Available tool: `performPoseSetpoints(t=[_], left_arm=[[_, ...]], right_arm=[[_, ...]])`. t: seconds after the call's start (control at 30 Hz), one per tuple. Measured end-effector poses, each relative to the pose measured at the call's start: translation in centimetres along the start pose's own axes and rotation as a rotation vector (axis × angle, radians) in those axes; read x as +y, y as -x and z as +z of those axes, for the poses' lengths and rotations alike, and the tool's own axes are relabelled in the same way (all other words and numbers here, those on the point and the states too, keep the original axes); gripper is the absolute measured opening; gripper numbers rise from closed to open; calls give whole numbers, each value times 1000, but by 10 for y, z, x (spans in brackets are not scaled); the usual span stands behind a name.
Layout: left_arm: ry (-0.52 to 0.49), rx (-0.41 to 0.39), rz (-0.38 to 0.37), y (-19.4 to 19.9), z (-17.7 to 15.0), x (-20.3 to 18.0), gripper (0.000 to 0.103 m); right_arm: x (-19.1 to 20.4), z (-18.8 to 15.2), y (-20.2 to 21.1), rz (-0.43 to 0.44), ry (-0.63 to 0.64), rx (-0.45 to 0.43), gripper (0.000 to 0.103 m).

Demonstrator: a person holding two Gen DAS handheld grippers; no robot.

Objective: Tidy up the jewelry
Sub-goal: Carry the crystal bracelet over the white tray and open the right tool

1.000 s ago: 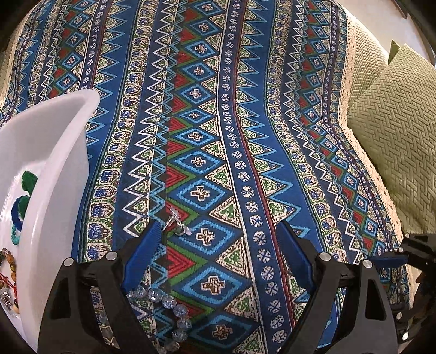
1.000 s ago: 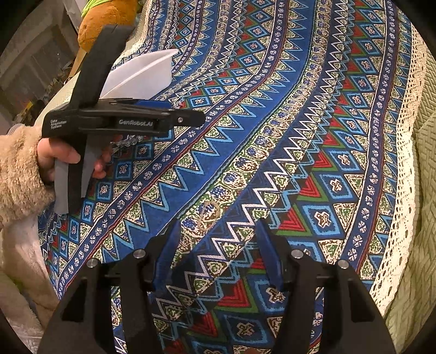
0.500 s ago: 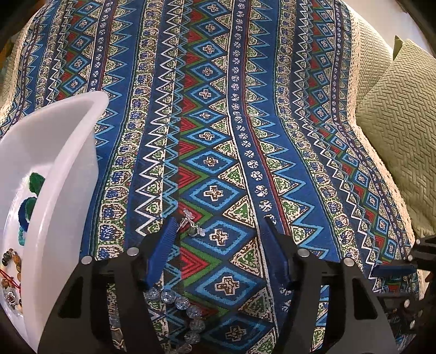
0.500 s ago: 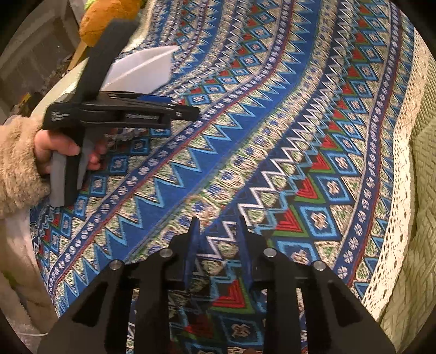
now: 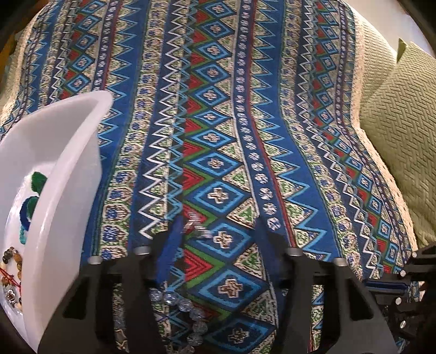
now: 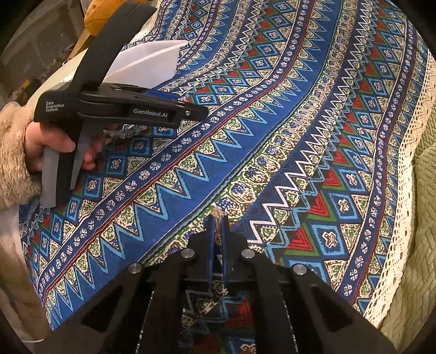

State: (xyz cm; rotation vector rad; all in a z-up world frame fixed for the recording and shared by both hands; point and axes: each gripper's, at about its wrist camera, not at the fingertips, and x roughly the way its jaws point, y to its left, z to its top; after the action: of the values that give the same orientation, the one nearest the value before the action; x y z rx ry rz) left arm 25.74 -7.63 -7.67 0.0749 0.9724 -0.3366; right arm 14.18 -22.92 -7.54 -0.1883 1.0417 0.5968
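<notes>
A clear-bead bracelet point(image 5: 179, 307) with a small silver charm point(image 5: 197, 227) lies on the patterned cloth, between and under my left gripper's fingers. My left gripper point(image 5: 218, 234) is open over it, the charm just beside the left finger. The beads also show under the left gripper in the right wrist view point(image 6: 125, 133). A white tub point(image 5: 68, 174) at the left holds several bead pieces and green-blue items. My right gripper point(image 6: 217, 226) is shut on a small pale piece of jewelry point(image 6: 217, 215), thin between the blue pads, low over the cloth.
The blue, red and green patterned cloth point(image 5: 245, 109) covers the surface, with a lace edge point(image 6: 403, 163). Green textured cushions point(image 5: 400, 136) lie at the right. The white tub shows behind the left gripper in the right wrist view point(image 6: 147, 65). An orange object point(image 6: 100, 13) sits beyond it.
My right gripper has closed from wide open to shut on a small piece. My left gripper has narrowed a little and moved slightly forward over the bracelet.
</notes>
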Motion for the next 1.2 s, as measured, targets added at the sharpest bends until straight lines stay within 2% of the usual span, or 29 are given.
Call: performPoseSetpoints(t=[0.07, 0.4, 0.6, 0.7, 0.87, 1.03, 1.1, 1.2], left_arm=[[20, 1, -2, 0, 2, 4, 19], [56, 1, -10, 6, 3, 1, 19], [57, -31, -54, 42, 11, -7, 19], [71, -42, -68, 64, 17, -3, 19], [83, -75, -39, 111, 12, 25, 19], [130, -92, 40, 143, -10, 77, 19], [155, -90, 69, 148, -20, 97, 19], [172, -79, 113, 158, -29, 126, 19]], right_arm=[[-2, 0, 0, 8, -11, -3, 5], [-28, -2, 12, 106, -137, -27, 4], [-36, -1, 33, 107, -169, -56, 4], [-29, 7, 46, 83, -144, -57, 4], [-6, 48, 68, 86, -63, -100, 4], [40, 108, 63, 170, 23, -147, 4], [63, 136, 54, 231, 51, -152, 4], [94, 170, 36, 259, 97, -142, 4]])
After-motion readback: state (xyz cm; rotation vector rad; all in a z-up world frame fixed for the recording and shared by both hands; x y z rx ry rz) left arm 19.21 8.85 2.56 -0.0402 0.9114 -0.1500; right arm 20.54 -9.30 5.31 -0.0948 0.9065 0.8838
